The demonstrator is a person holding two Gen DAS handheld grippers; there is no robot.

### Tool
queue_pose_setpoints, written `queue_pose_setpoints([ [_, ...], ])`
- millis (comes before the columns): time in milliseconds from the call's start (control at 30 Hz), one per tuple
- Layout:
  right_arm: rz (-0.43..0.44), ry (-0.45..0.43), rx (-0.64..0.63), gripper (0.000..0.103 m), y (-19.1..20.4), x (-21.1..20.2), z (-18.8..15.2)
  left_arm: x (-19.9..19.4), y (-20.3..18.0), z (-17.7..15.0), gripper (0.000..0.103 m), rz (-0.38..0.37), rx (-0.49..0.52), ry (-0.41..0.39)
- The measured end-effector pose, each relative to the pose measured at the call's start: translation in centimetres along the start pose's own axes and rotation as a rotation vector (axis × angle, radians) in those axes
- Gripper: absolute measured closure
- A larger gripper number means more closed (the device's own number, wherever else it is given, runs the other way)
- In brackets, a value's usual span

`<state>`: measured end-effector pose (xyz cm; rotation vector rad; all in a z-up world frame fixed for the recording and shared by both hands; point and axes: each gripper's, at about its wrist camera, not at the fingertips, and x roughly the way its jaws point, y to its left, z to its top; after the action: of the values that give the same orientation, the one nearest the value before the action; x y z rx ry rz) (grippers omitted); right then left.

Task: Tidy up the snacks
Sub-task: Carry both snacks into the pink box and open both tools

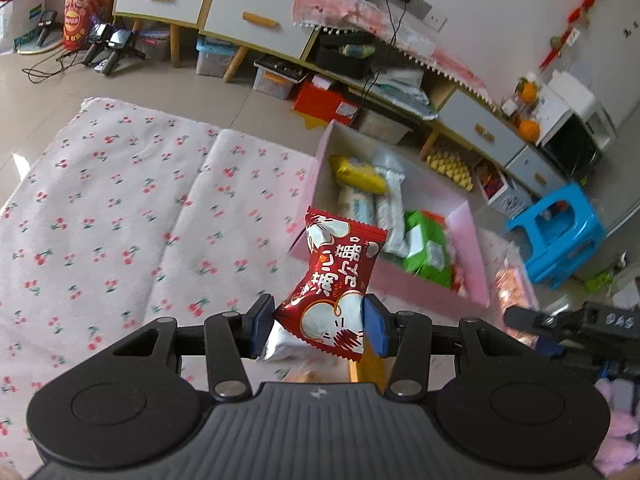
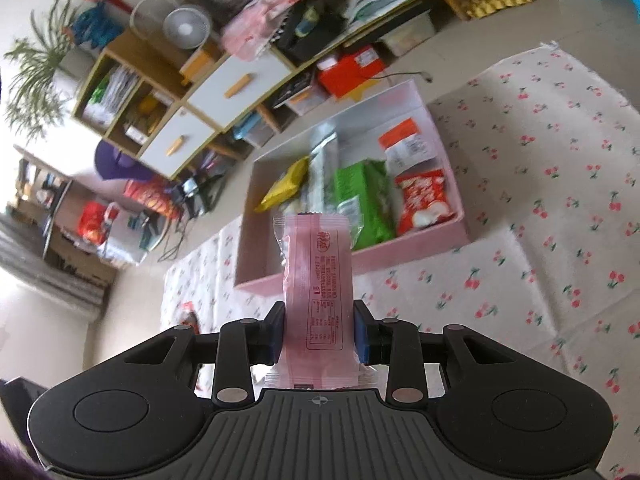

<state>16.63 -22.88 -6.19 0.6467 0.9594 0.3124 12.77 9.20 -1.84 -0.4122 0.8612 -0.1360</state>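
I have a snack in each hand and both are lifted clear of the cherry-print blanket [image 2: 540,184], pointed down toward the pink box [image 2: 444,128] where the sorted packets lie. I judge this is the carry step: the box already holds a yellow packet [image 2: 286,184], a green packet [image 2: 364,200], a red-and-white packet [image 2: 424,200] and a few silvery ones, lined up side by side, so these two look set to join the row.

My left hand-held gripper [image 1: 320,324] is clamped at a middling width on a red snack packet [image 1: 336,276]. The pads pinch its lower half, so the bag crumples at the waist and its top flares upward, tilted toward the box. That grip looks secure enough, though the puffy bag could twist when let go.

My right hand-held gripper [image 2: 319,336] is closed narrow on a pink bar wrapper [image 2: 316,276], held across its width near the lower end, so the long wrapper stands out along the fingers. Held this way, I could lay it lengthwise into the gap at the near side of the box.

The tip of the right tool shows at the edge of the left view, so the hands are near each other.
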Motion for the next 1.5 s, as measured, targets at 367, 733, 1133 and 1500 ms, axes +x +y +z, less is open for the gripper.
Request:
queue_pose_setpoints([
  [367,-0.002,-0.077,0.088,0.071,-2.1,1.0,5.1,3.0,-2.9,3.2,0.059,-0.010,0.045,-0.047],
  [733,0.041,-0.091,0.144,0.071,-4.7,4.1,7.8,7.2,-3.3,4.8,0.059,-0.092,0.010,-0.083],
  [1133,-0.057,-0.103,0.032,0.071,-4.4,7.5,8.3,9.8,-5.4,3.4,0.058,0.126,0.169,0.002],
  [1500,-0.120,-0.091,-0.015,0.069,-4.0,8.0,7.6,10.3,-4.9,3.0,0.056,0.139,0.207,-0.013],
])
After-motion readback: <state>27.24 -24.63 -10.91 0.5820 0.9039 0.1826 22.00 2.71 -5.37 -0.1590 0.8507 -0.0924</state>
